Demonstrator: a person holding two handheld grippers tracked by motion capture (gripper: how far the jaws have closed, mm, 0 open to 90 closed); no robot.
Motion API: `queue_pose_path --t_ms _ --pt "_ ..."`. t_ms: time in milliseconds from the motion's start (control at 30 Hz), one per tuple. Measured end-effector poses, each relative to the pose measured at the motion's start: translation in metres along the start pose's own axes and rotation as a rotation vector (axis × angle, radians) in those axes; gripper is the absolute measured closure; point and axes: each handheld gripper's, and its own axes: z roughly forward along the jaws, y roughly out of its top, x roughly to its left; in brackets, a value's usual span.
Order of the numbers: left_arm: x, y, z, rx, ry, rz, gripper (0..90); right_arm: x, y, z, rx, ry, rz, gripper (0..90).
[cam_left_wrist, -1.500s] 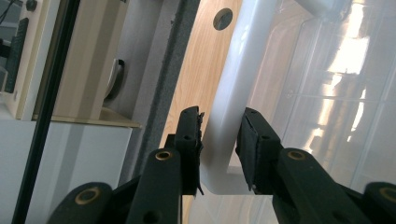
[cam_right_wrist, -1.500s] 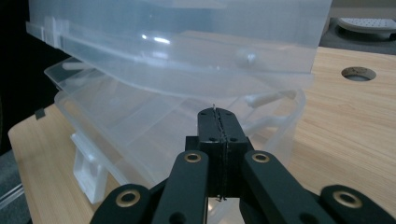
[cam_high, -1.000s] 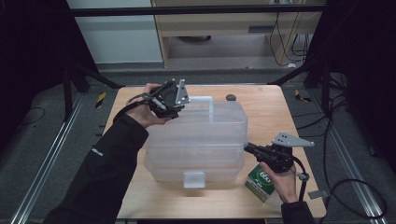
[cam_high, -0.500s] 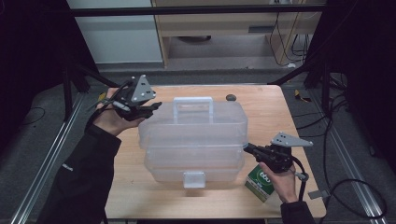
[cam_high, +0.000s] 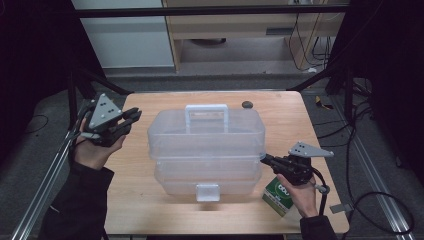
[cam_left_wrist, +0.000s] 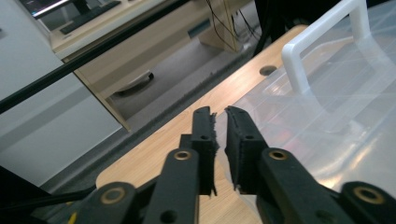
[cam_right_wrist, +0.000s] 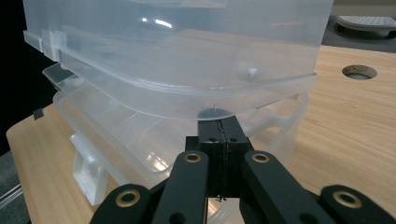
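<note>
both hand-held grippers hold nothing: the left hand-held gripper (cam_high: 131, 116) has pulled away left of the clear plastic box (cam_high: 206, 150) at mid-tabletop (cam_high: 135, 210), its jaws just closing to a slit. the right hand-held gripper (cam_high: 266, 159), jaws pressed together, rests at the box's right rim, so the lid looks released.

1. Light wooden rectangular table (cam_high: 150, 210), grey carpet floor (cam_high: 240, 62) w/ loose black cables (cam_high: 372, 150).
2. Beige wooden desk unit (cam_high: 235, 25) at rear, white cabinet panel (cam_high: 125, 35) beside it.
3. Surroundings dim.
</note>
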Motion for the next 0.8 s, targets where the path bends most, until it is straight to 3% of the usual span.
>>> queue_pose_path --t_ms 167,267,300,333,433,500,567,700,800 --pt "0.003 -0.032 -0.007 -0.034 0.061 -0.073 89.5 0.0 0.0 0.001 0.002 0.001 0.0 90.0" --pt "0.003 -0.05 -0.009 -0.028 0.091 -0.14 89.6 0.001 0.0 0.001 0.004 0.0 -0.001 90.0" --pt "0.003 -0.05 -0.009 -0.028 0.091 -0.14 89.6 0.001 0.0 0.001 0.005 0.0 -0.001 90.0" --pt "0.001 -0.063 -0.01 -0.031 0.098 -0.181 89.7 0.001 0.0 0.001 0.006 0.0 -0.001 90.0" --pt "-0.004 -0.083 -0.008 -0.019 0.085 -0.227 89.6 0.001 0.0 0.001 0.005 -0.001 -0.003 90.0" --pt "-0.005 -0.087 -0.007 -0.012 0.078 -0.238 89.6 0.001 0.0 0.001 0.005 -0.001 -0.003 90.0" --pt "-0.008 -0.099 -0.002 0.003 0.049 -0.274 89.6 0.001 0.0 0.001 0.005 0.001 -0.002 90.0" --pt "-0.016 -0.11 0.005 0.038 0.015 -0.297 89.6 0.001 0.0 0.001 0.005 0.001 -0.002 90.0" --pt "-0.022 -0.117 0.01 0.068 -0.012 -0.292 89.6 0.0 0.0 0.001 0.003 0.004 0.0 90.0"
